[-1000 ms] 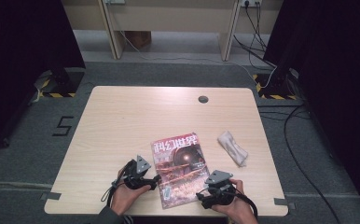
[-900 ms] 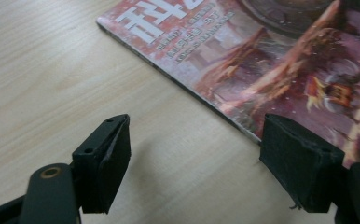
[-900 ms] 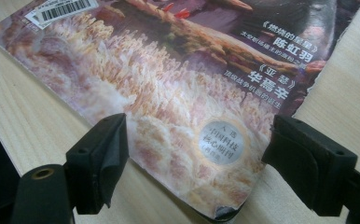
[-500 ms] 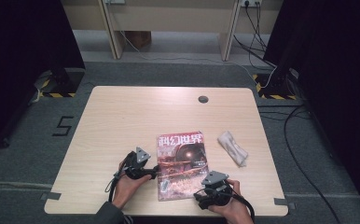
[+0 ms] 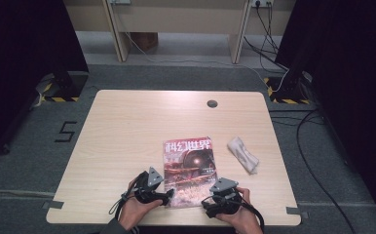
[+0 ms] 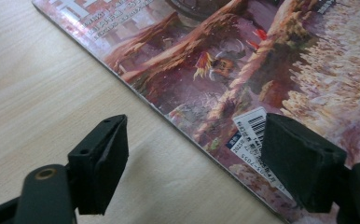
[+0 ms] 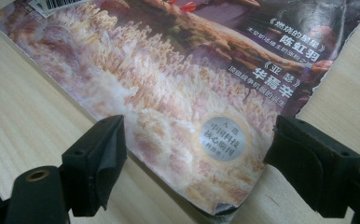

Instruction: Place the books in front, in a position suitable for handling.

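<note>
Table: a pale wood-grain table (image 5: pixel 127 141) with rounded corners; a round grey cable port (image 5: pixel 212 103) sits near its far edge.
Magazine: a magazine (image 5: pixel 188 170) lies flat, cover up, on the near half of the table, a little right of centre, its bottom edge close to the table's near edge; the cover carries Chinese title characters, a reddish scene, a barcode label (image 6: pixel 252 135) and a round silver sticker (image 7: pixel 222 138).
Cloth: a crumpled white cloth (image 5: pixel 243 154) lies on the table just right of the magazine, apart from it.
Left gripper: the left gripper (image 5: pixel 169 196) is held low at the magazine's near left corner; in the left gripper view its jaws stand wide apart, one over bare wood, the other over the cover by the barcode, with the magazine's edge running between them.
Right gripper: the right gripper (image 5: pixel 210 201) is at the near right corner; its jaws are spread wide, straddling that worn corner without clamping it.
Floor: grey carpet (image 5: pixel 40 161) surrounds the table, with a "5" (image 5: pixel 64 131) marked at the left and tape strips (image 5: pixel 52 204) by the near corners.
Room: black curtains (image 5: pixel 25 39) hang at both sides; yellow-black striped bases (image 5: pixel 54 87) stand on the floor; cables (image 5: pixel 317 161) trail at the right; a light wooden desk frame (image 5: pixel 176 19) stands at the back.
</note>
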Available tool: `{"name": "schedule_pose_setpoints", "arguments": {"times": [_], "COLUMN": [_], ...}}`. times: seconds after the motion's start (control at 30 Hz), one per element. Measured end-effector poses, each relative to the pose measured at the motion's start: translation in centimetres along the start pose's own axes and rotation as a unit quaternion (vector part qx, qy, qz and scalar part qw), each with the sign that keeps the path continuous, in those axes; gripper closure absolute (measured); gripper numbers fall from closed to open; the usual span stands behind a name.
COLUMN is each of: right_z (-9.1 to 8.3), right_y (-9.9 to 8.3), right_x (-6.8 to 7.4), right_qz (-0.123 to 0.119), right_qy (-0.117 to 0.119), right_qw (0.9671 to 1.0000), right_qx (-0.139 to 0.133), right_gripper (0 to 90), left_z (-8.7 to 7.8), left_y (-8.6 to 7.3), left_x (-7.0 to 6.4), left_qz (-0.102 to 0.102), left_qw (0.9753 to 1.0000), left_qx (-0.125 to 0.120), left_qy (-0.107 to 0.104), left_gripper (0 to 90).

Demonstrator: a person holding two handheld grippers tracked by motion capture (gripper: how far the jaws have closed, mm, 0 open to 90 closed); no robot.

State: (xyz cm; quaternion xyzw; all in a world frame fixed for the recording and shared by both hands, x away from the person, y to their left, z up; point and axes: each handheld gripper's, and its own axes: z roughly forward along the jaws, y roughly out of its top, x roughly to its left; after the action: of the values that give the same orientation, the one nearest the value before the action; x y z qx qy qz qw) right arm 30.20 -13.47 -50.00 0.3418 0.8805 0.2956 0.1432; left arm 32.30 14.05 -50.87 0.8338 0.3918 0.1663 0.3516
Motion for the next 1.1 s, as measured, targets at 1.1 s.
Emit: {"name": "schedule_pose_setpoints", "arguments": {"times": [1.1], "right_z": [1.1], "right_y": [1.5], "right_x": [0.2], "right_qz": [0.016], "right_qy": [-0.003], "right_qw": [0.9998], "right_qx": [-0.008], "right_gripper": [23.7], "left_z": [1.1], "left_y": [0.6], "left_x": [2.4], "left_qz": [-0.037], "left_qw": [0.9991], "left_qx": [-0.017], "left_qy": [0.014], "left_gripper": [26.3]}}
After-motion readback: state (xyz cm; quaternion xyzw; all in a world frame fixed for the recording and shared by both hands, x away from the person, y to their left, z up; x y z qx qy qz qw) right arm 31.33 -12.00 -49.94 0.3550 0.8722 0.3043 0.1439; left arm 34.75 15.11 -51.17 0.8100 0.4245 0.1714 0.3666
